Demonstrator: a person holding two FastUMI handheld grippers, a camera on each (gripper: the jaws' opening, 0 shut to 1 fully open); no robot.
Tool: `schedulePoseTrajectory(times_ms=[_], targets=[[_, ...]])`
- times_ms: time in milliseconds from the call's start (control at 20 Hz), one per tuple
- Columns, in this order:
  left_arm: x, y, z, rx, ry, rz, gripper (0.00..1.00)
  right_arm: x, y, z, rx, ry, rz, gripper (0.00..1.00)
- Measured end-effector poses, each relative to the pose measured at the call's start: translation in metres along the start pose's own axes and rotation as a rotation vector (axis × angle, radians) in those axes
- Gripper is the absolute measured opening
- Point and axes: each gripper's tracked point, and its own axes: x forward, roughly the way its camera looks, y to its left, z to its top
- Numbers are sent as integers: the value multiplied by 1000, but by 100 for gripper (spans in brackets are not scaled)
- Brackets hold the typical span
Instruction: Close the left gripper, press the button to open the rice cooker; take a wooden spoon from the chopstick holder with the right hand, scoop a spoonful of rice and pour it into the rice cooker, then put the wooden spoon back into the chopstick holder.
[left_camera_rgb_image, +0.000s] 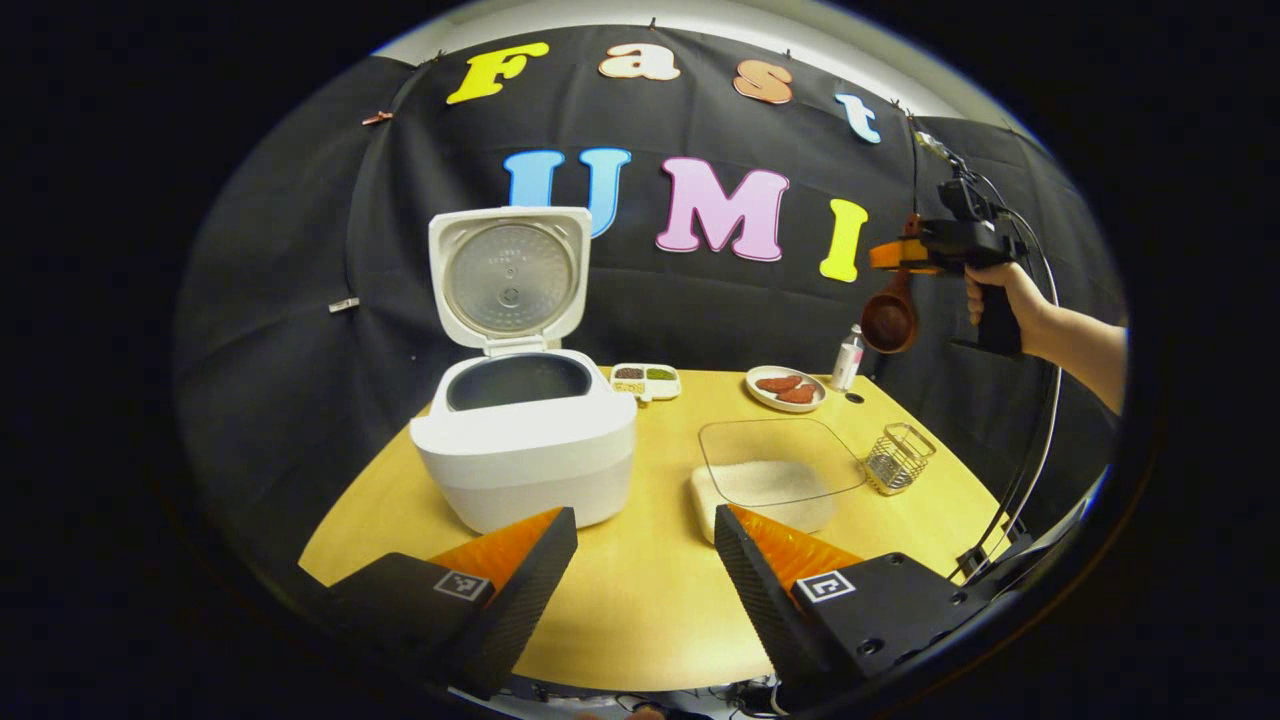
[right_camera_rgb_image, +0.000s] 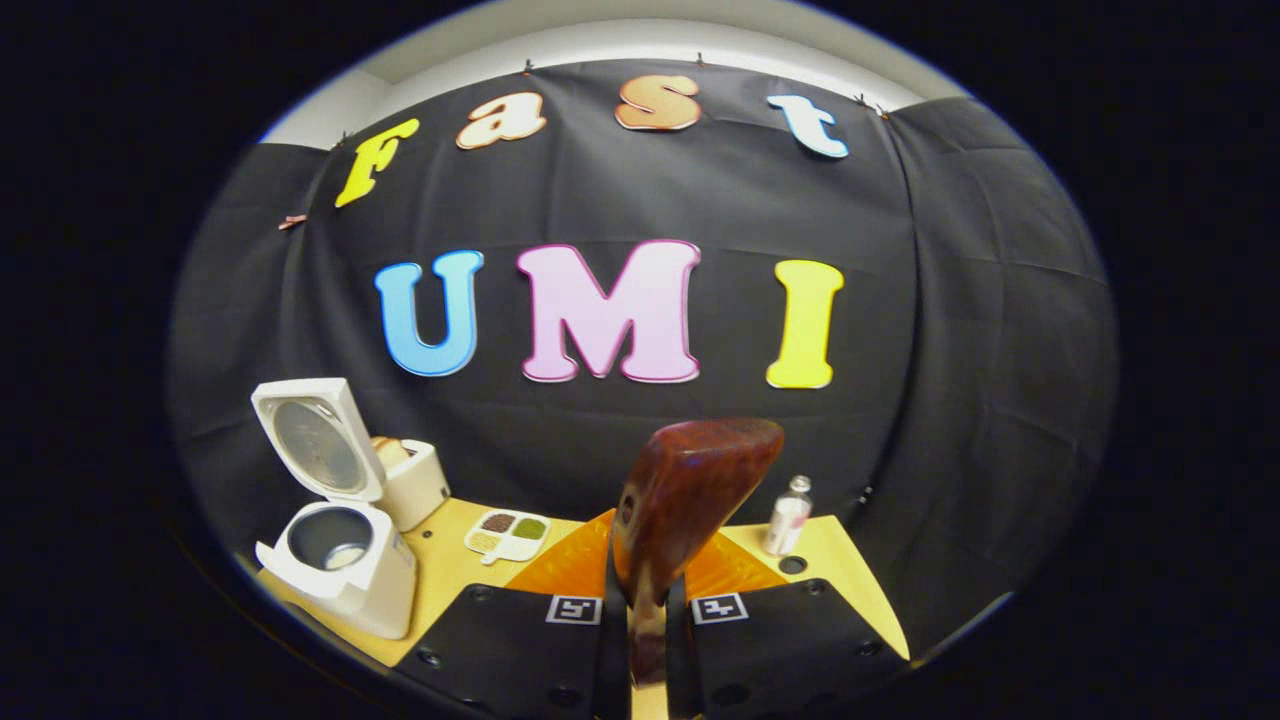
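Note:
The white rice cooker (left_camera_rgb_image: 523, 440) stands on the yellow table with its lid up and its dark pot showing; it sits low at the left in the right gripper view (right_camera_rgb_image: 340, 555). A clear tray of white rice (left_camera_rgb_image: 770, 480) lies right of it, and a wire chopstick holder (left_camera_rgb_image: 898, 458) stands further right. My left gripper (left_camera_rgb_image: 645, 570) hangs open over the table's near edge with nothing between its fingers. High at the right, a hand holds my right gripper (left_camera_rgb_image: 905, 258), shut on the wooden spoon (left_camera_rgb_image: 890, 318), bowl hanging down. In the right gripper view, the spoon (right_camera_rgb_image: 690, 500) rises between that gripper's (right_camera_rgb_image: 645, 610) fingers.
At the back of the table (left_camera_rgb_image: 640, 600) are a small divided dish of grains (left_camera_rgb_image: 645, 379), a plate with reddish pieces (left_camera_rgb_image: 786, 388) and a small clear bottle (left_camera_rgb_image: 848, 358). A second white appliance (right_camera_rgb_image: 412, 482) stands behind the cooker. Cables hang at the right edge.

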Motion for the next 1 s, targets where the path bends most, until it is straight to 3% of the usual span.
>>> schedulePoseTrajectory(times_ms=[350,600,650,700,850,1000], targets=[[8,-20,12,4,14,72,96,6,-79,-64,80,93,-66,18],[15,-32,8,-18,45,132,96,11,-109,-118,166,155,-96,18],[16,-37,8,-30,48,136,96,12,-112,-131,194,169,-107,14],[16,-44,9,-38,48,139,96,12,-116,-142,222,185,-119,18],[19,-58,9,-41,56,154,95,15,-127,-176,295,251,-158,18],[16,-52,3,-123,68,200,95,17,-132,-200,342,291,-182,18]])
